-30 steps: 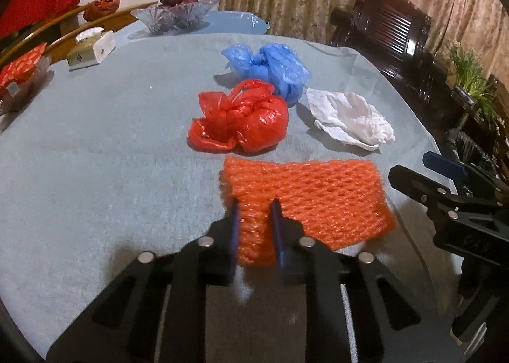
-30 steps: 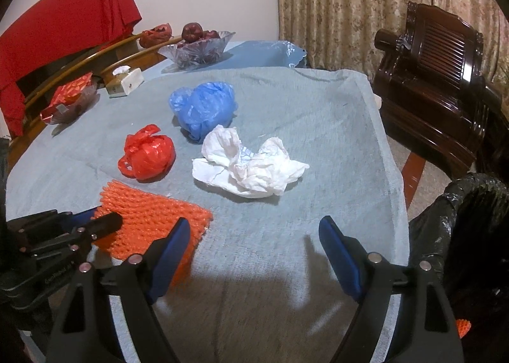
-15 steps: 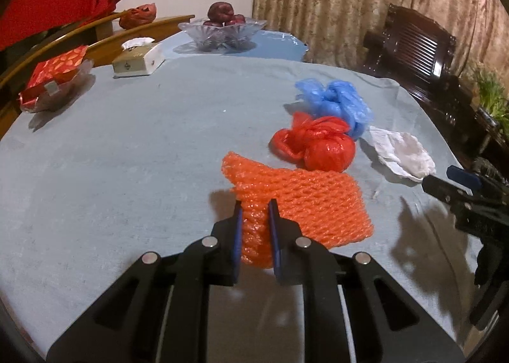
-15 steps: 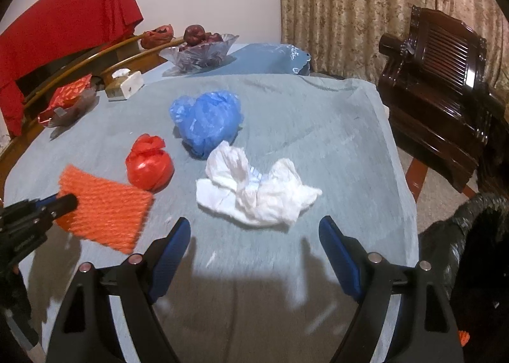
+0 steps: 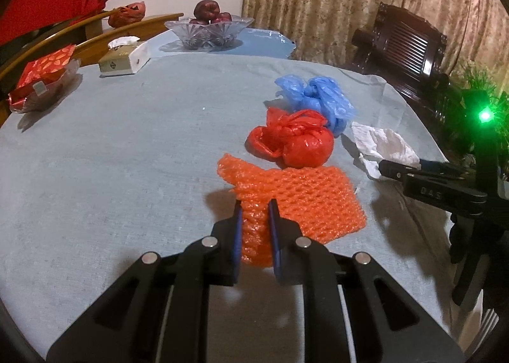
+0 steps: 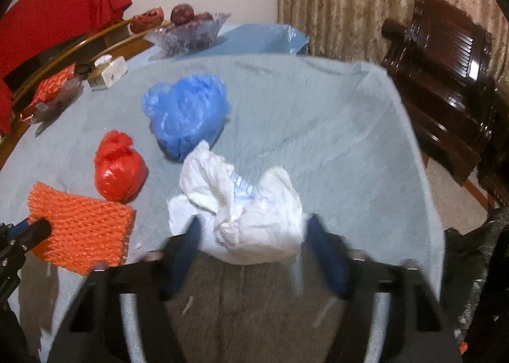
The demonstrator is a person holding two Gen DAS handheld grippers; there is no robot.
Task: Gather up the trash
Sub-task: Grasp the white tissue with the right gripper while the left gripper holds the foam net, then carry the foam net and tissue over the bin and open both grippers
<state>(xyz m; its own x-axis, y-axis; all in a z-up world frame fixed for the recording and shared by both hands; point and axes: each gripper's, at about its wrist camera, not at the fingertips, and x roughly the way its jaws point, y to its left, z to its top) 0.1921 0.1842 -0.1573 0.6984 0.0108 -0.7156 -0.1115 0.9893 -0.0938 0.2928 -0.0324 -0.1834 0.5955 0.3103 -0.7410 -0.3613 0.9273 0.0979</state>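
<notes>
Left hand-held gripper (image 5: 256, 229) is seen in the left wrist view clamped on one end of the orange foam net (image 5: 292, 197), its jaws pressed together on the mesh. Compared with a second ago, the net has been swung away from the other litter and is held clear of the worktop (image 5: 127, 146), its shadow lying on the cloth below. The red bag (image 5: 292, 143), the blue bag (image 5: 318, 98) and the white crumpled paper (image 5: 385, 146) are left lying on the cloth beyond it. At the right edge the right hand-held gripper (image 5: 413, 168) is now seen reaching to the paper, where earlier it was held well back.

In the right wrist view, which is blurred by motion, the right hand-held gripper (image 6: 254, 254) has been brought forward since half a second ago, so that the white crumpled paper (image 6: 241, 216) now lies between its wide-apart jaws; nothing is gripped yet. The foam net (image 6: 82, 229) is seen at the left, held by the other gripper, with the red bag (image 6: 122, 172) just beside it and the blue bag (image 6: 187, 114) further back. A black-lined bin (image 6: 467, 251) is partly seen at the right edge.

One piece is judged secured and a second about to be grasped; closing on the paper is judged the next step.
</notes>
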